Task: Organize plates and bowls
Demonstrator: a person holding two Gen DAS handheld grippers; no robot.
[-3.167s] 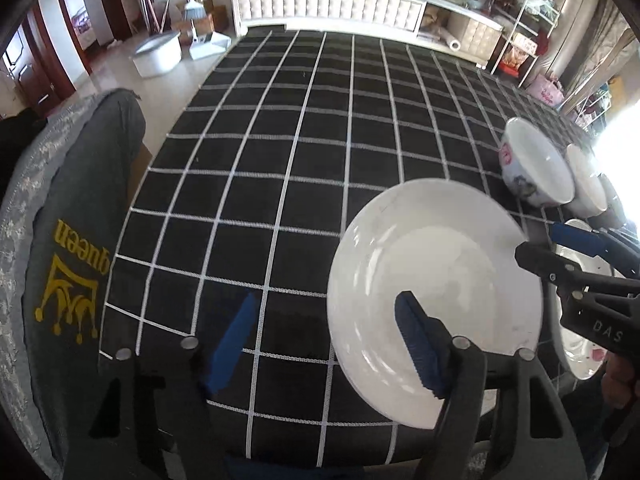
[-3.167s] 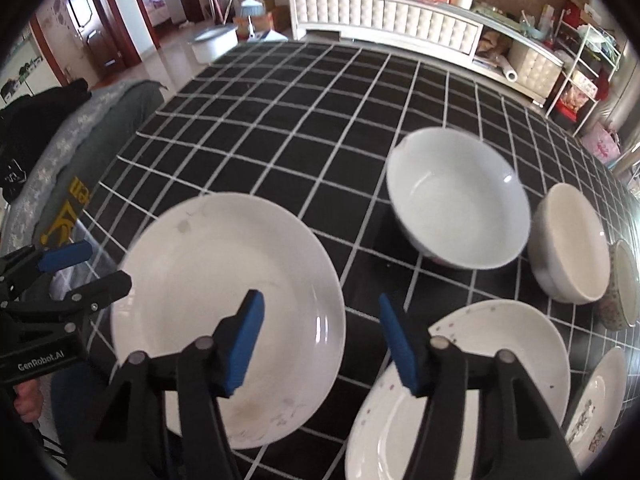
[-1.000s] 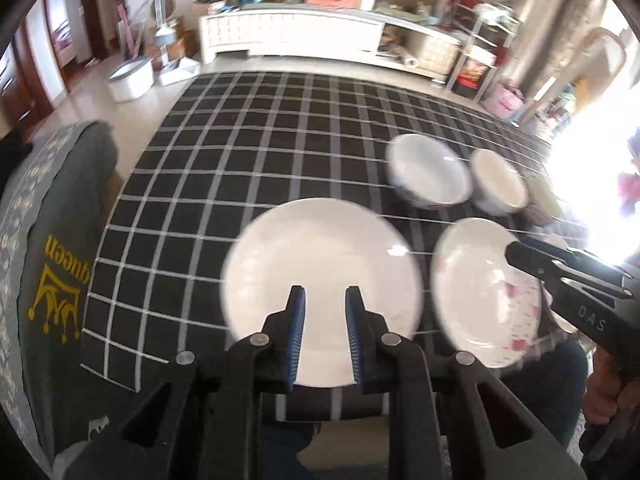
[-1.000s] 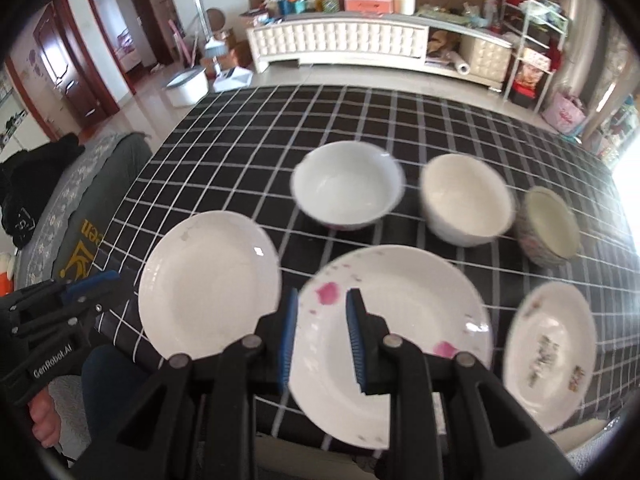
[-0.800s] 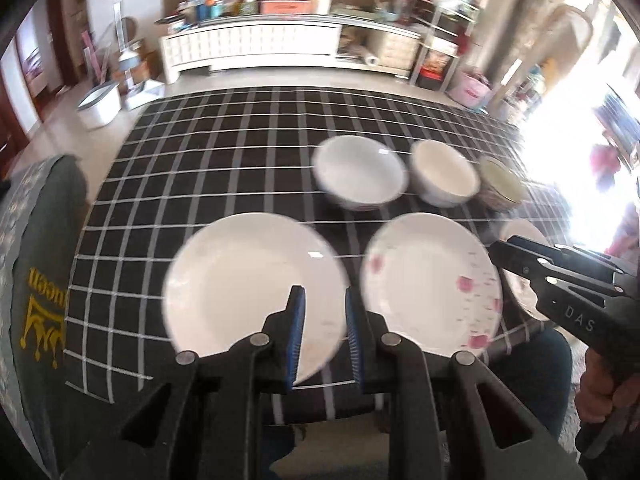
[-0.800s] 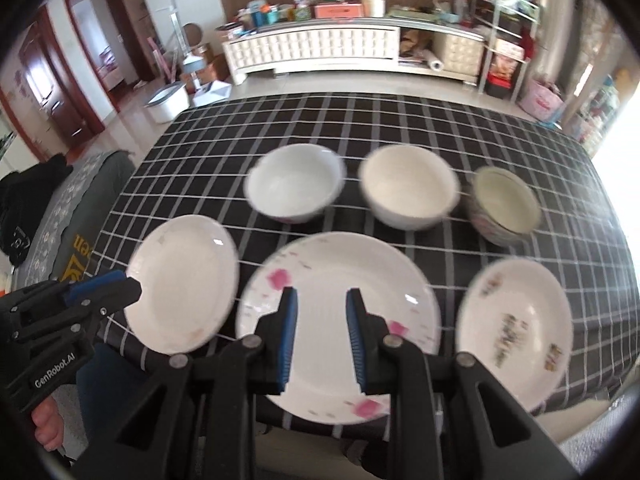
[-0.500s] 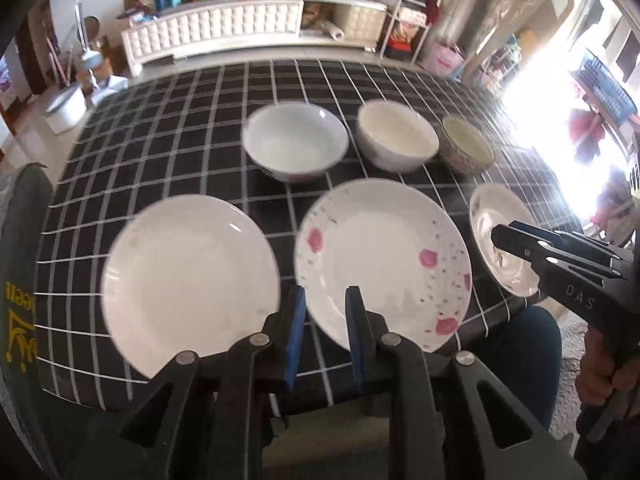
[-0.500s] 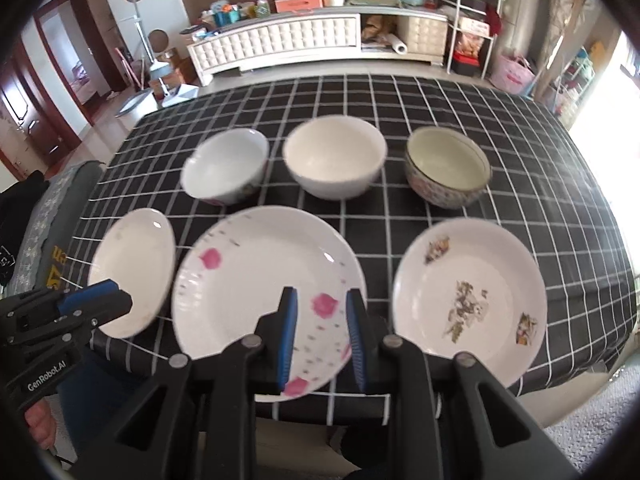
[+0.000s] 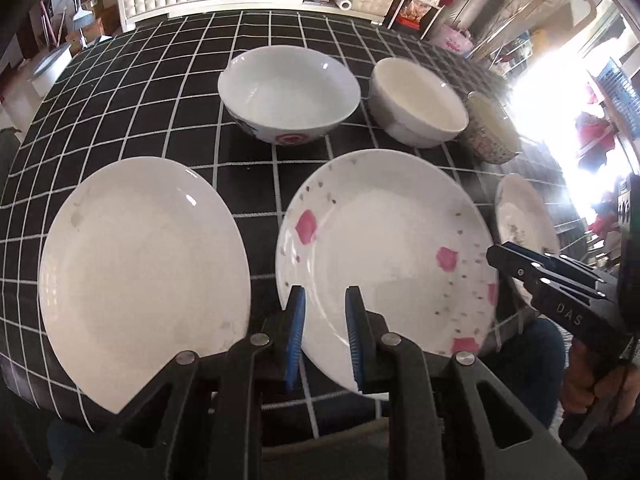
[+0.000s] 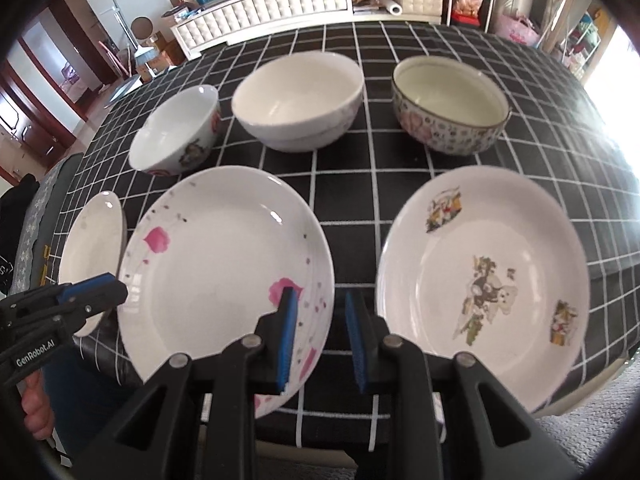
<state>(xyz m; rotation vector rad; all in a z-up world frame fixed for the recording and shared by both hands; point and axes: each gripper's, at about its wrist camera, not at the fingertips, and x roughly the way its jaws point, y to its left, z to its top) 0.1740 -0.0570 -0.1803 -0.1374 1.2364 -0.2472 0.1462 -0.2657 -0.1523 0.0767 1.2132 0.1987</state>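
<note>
Three plates lie in a front row on the black checked tablecloth [image 9: 160, 92]: a plain white plate [image 9: 140, 264], a pink-spotted plate [image 9: 384, 248] and a picture plate [image 10: 484, 276]. Behind them stand a white bowl with a red mark [image 9: 288, 92], a cream bowl [image 9: 416, 100] and a patterned bowl [image 10: 448, 108]. My left gripper [image 9: 324, 332] hovers at the near edge between the white and pink-spotted plates, jaws nearly closed and empty. My right gripper [image 10: 320, 336] hovers between the pink-spotted plate [image 10: 224, 276] and the picture plate, jaws nearly closed and empty.
The table's near edge lies just under both grippers. A grey cushion with yellow print [image 10: 36, 220] sits off the left edge. A white tufted bench [image 10: 280, 0] and shelves stand beyond the far side. Bright window glare is at the right.
Both grippers, open 3.2 s ago, have since shut. They have pulled back and swung right, so the whole row of plates and bowls has come into view.
</note>
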